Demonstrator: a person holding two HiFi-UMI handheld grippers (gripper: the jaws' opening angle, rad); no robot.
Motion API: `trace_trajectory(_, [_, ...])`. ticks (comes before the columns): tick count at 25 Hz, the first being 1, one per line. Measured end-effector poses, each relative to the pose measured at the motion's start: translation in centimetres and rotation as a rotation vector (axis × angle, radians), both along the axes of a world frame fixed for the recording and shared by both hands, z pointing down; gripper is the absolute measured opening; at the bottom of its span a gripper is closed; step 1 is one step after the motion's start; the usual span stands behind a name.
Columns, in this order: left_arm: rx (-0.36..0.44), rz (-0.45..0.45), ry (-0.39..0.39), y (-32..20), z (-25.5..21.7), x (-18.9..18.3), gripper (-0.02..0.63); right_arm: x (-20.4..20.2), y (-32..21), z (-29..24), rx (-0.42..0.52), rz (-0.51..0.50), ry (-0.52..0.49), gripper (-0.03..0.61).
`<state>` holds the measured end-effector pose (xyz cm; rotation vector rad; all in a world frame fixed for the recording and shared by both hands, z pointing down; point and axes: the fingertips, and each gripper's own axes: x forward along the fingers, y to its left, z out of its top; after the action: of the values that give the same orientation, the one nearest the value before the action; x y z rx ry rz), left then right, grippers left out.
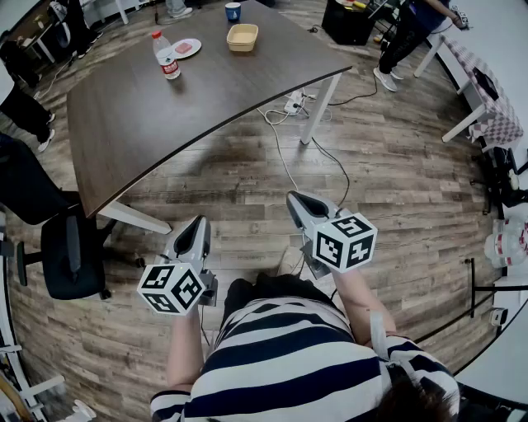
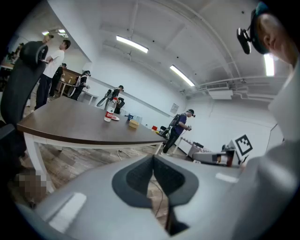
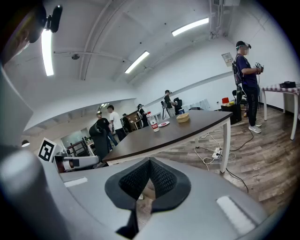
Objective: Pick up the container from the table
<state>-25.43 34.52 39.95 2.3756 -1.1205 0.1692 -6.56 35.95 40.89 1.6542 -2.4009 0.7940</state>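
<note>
Both tools are sitting close to the person's striped shirt, well apart from the work. The left hand-held gripper is showing its jaws pressed together with nothing between them, and the right hand-held gripper is likewise closed and empty. Both are pointing slightly downward at the wooden floor.

The tan container is resting near the far end of the dark tabletop. A blue cup is standing just beyond it, and a water bottle and a small plate are lying off to its left.

Several things are looking risky from here:
- The container is lying out of reach, so the person is likely needing to walk round. A power strip and loose cables are trailing across the floor by the table leg, inviting a trip.
- If either set of jaws is arriving closed, it will be pushing the container along the tabletop rather than taking it.
- The container appears shallow and light. A pinch on one wall may be tipping it or letting it slip.
- A wide approach may be knocking the cup or the bottle over.
</note>
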Motion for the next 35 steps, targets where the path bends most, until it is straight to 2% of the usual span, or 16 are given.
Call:
trace_trajectory(10, [0.047,-0.033,-0.073,-1.8,0.6,-0.5,0.0,0.1,-1.7,0.4,0.015,-0.001,0.017,-0.008])
trace_trajectory(13, [0.055,-0.045,-0.071,-2.7,0.6,0.4,0.0,0.7,-2.7,0.4,0.019,-0.013,0.026,-0.008])
trace_trajectory(19, [0.08,-0.046,-0.097,-4.7,0.3,3.3,0.0,3.6,-5.2,0.5,0.021,-0.019,0.029,-0.008])
trace_trajectory(24, [0.088,-0.037,-0.143,-6.9,0.8,5.9,0.0,5.8,-7.5,1.8,0.011,-0.062,0.071,-0.008])
trace_trajectory(30, [0.023,0.03,-0.063,-9.2,1.1,12.1,0.0,10.2,-10.7,1.9,-0.004,-0.068,0.051,-0.008])
trace_trajectory(35, [0.02,0.038,-0.09,-11.1,2.0,15.2,0.0,12.2,-12.8,2.1,-0.001,-0.112,0.054,-0.008])
